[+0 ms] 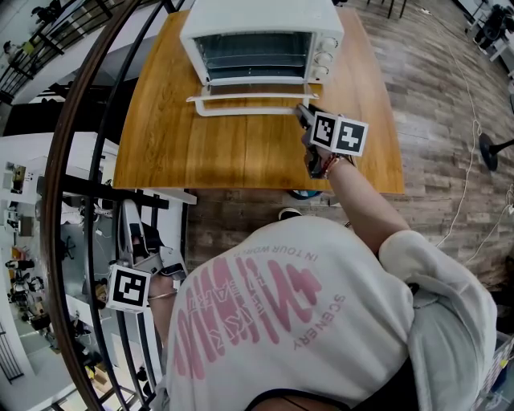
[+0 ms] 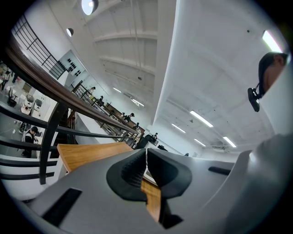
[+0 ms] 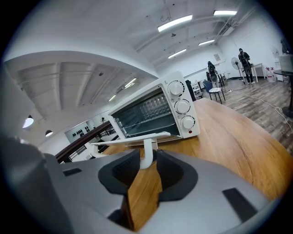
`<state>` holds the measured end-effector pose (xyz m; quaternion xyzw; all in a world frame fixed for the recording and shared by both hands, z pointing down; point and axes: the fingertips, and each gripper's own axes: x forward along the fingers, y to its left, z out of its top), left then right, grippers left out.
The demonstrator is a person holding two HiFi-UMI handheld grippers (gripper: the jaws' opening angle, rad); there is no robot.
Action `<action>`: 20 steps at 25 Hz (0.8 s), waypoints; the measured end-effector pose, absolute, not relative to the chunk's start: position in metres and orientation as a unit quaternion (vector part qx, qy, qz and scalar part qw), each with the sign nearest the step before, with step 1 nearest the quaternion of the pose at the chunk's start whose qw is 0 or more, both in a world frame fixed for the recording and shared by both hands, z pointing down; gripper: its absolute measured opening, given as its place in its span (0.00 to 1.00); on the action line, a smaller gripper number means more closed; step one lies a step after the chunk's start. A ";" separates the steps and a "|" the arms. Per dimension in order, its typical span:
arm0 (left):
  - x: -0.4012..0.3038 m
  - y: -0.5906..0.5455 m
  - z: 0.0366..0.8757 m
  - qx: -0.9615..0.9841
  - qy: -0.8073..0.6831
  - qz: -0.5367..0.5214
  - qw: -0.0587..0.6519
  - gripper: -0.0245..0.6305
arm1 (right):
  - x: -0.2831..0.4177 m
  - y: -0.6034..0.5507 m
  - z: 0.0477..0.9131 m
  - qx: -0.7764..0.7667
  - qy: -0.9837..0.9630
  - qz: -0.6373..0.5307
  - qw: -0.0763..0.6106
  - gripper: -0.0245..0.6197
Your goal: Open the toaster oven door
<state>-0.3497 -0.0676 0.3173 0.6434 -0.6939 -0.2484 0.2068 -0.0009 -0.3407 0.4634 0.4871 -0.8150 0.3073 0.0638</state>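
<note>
Straddling the door handle [image 3: 146, 150] with the right gripper [image 1: 303, 114], jaws loosely spread, steadying the toaster oven door [image 3: 120, 139] lying open; parking the left gripper [image 2: 145, 157] aside, jaws pressed together.

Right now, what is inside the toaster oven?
Only a wire rack shows inside the toaster oven; nothing lies on it. The floor beneath is mostly covered by rack and lowered door.

The back of the toaster oven [image 1: 261, 32] runs off the head view's top edge; the print round its dials [image 3: 182, 106] is too small to read.
</note>
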 end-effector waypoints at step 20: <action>-0.329 -0.073 0.335 0.647 -0.689 -0.236 0.226 0.07 | 0.000 -0.326 0.486 0.469 -0.820 0.309 0.109 0.21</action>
